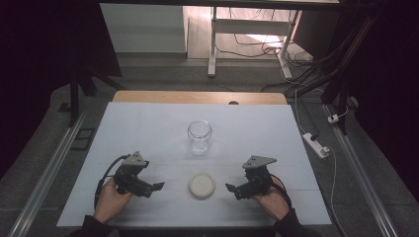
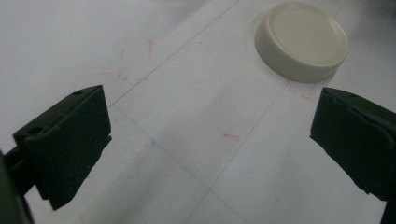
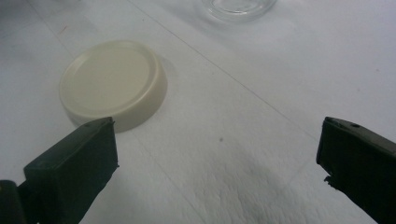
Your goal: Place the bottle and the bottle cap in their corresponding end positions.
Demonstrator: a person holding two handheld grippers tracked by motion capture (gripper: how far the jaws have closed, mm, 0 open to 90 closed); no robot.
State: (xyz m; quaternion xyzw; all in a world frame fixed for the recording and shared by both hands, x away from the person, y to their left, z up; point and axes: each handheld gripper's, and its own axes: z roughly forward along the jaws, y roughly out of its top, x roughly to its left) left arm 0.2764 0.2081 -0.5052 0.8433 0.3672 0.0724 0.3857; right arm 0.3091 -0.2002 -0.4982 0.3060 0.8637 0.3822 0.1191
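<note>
A clear glass jar stands upright and uncapped in the middle of the white table. Its cream round lid lies flat nearer the front edge, a short way from the jar. My left gripper rests to the lid's left, open, with nothing between its jaws; the lid lies ahead of it at upper right. My right gripper sits to the lid's right, also open and empty. From it the lid lies ahead to the left, and the jar's base shows at the top edge.
The table's far edge is bare wood. Beyond it stand a white frame's legs and tangled cables. A white power strip lies on the floor at the right. Faint red marks dot the table sheet.
</note>
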